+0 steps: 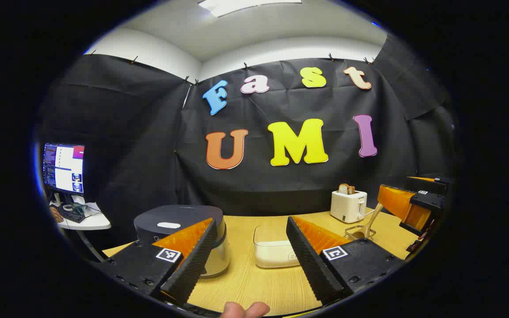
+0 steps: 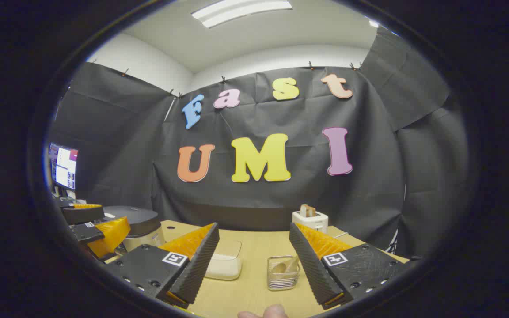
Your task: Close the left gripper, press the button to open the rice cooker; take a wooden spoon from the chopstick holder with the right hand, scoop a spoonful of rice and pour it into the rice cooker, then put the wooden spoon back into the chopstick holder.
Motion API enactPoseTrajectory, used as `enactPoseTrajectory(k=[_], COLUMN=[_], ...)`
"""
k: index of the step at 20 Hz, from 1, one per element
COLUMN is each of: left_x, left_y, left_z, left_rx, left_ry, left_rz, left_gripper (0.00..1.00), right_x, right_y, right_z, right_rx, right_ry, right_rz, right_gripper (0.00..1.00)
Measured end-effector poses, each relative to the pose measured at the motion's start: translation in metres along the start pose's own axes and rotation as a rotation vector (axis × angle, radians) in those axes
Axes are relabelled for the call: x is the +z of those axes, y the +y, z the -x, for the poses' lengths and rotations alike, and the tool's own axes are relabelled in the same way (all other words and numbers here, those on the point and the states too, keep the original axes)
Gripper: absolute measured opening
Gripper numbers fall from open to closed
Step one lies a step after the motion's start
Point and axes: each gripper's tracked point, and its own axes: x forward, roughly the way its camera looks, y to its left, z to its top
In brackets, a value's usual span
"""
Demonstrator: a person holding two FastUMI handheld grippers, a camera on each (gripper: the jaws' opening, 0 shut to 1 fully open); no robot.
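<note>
Jaws: I'm holding left gripper (image 1: 250,260) and right gripper (image 2: 252,265) both spread wide, empty. Dark-lidded silver rice cooker (image 1: 179,234) sitting closed, just ahead-left of left gripper, nearer it. I'm judging: clamp left, press lid button.

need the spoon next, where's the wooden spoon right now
The wooden spoon stands in the chopstick holder on the table, in front of the toaster and right of the white rice container. In the right gripper view, the holder sits between the hand-held gripper's open fingers.

Left finger hides part of the rice cooker (image 1: 179,221).
</note>
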Motion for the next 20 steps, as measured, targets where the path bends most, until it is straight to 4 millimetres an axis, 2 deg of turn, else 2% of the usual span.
enactPoseTrajectory(k=[10,14,20], left_x=[-0.006,-0.005,-0.009], left_y=[0.004,0.005,0.002], left_z=[-0.001,-0.001,-0.002], left_rx=[0.006,0.009,0.015], left_ry=[0.025,0.024,0.039], left_rz=[0.024,0.029,0.015], left_gripper=[1.00,1.00,1.00], right_x=[0.002,0.008,0.001], right_y=[-0.009,-0.006,-0.020], right_z=[-0.001,0.001,-0.004], right_rx=[-0.019,-0.007,-0.025], right_ry=[-0.011,-0.033,-0.016], right_rz=[0.025,0.034,0.025], right_gripper=[0.95,0.96,0.95])
